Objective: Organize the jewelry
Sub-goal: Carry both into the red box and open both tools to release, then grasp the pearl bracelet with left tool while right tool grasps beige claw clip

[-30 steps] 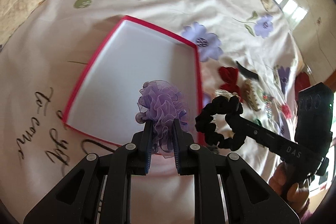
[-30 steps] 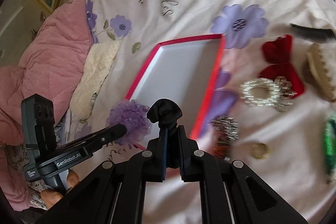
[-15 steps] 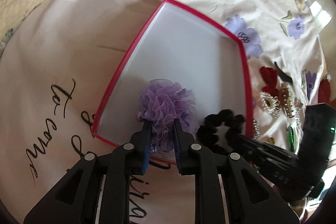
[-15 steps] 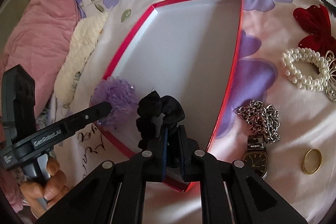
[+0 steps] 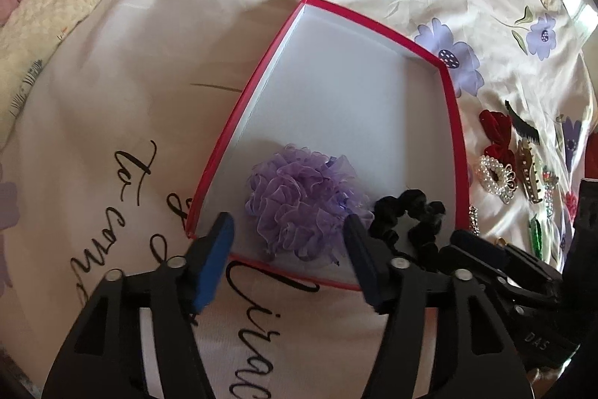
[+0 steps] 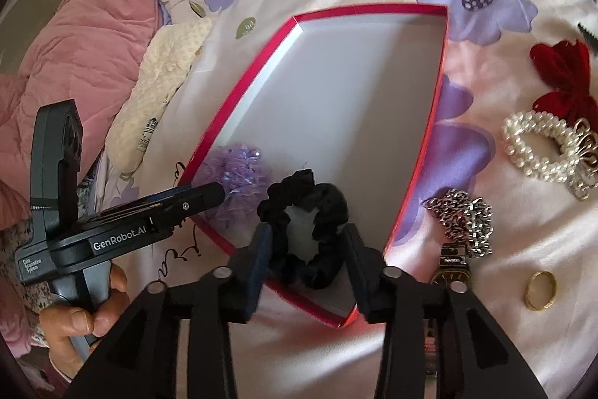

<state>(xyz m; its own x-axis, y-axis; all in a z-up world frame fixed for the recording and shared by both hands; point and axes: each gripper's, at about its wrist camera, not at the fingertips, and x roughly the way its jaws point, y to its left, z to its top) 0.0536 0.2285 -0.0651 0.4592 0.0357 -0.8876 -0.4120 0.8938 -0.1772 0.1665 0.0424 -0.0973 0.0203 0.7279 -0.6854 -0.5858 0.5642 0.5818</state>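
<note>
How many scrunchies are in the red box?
2. The purple scrunchie lies in the box's near left corner. The black scrunchie lies just right of it, by the near edge. Both tools are open; nothing seems hidden.

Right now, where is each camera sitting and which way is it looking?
Left wrist: rides the left gripper, looking forward and down at the purple scrunchie in the red box; its own open fingers show.
Right wrist: rides the right gripper, looking down at the black scrunchie; its open fingers and the left hand show.
Shared: box, both scrunchies, pearl bracelet, red bow.
</note>
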